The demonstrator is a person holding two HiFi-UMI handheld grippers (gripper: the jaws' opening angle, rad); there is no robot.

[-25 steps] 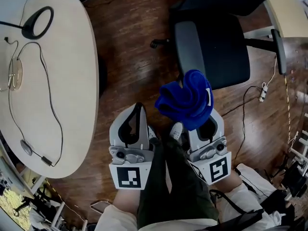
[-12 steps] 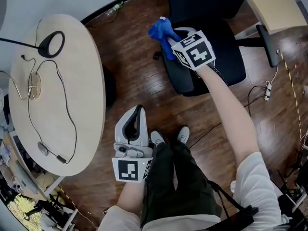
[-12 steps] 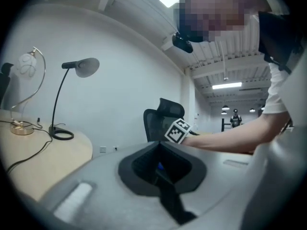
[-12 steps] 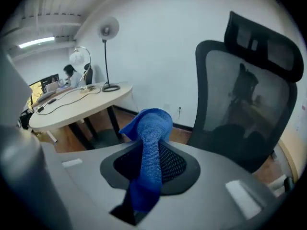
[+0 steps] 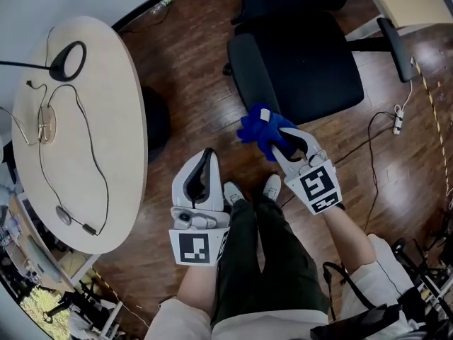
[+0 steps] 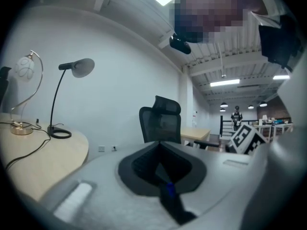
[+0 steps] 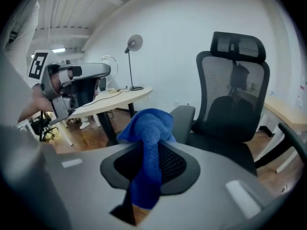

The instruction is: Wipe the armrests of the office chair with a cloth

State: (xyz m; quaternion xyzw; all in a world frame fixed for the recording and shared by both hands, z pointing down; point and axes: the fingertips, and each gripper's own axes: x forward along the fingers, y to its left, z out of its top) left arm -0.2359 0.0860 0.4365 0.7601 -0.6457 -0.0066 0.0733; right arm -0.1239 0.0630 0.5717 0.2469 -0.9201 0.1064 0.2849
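Blue cloth (image 5: 263, 128) is bunched up in the right gripper (image 5: 279, 140), just off centre of the head view toward 2 o'clock. It's right by the front end of the chair's nearer armrest (image 5: 249, 73). Can't tell if it's actually touching the pad.

Room, left to right:
- A pale oval table (image 5: 106, 140) fills the 9 o'clock side.
- On it there's a black desk lamp (image 5: 67, 59) with its ring base up at 10 o'clock, and a little gold wire lamp (image 5: 42, 125) just beside that.
- Thin cables (image 5: 88, 228) snake across the tabletop.
- The floor (image 5: 187, 69) is dark wood planks.
- The black office chair (image 5: 311, 62) is at 1 o'clock with its seat facing the person. The right gripper view shows its mesh back and headrest (image 7: 238, 44).
- Its other armrest (image 5: 396, 48) sticks out at 2 o'clock.
- A cable with a white plug (image 5: 397, 122) lies on the floor at 3 o'clock.

Grippers:
- The left gripper (image 5: 206, 158) hangs at 7 o'clock over the floor, beside the person's dark trousers (image 5: 262, 261) and well apart from the chair. Its jaw tips are pressed together with nothing in them.
- The right gripper, at about 4 o'clock, points up toward the chair. Its jaws are clamped on the cloth. Most of the cloth bulges out past the tips, and a tail hangs back down through the jaws.
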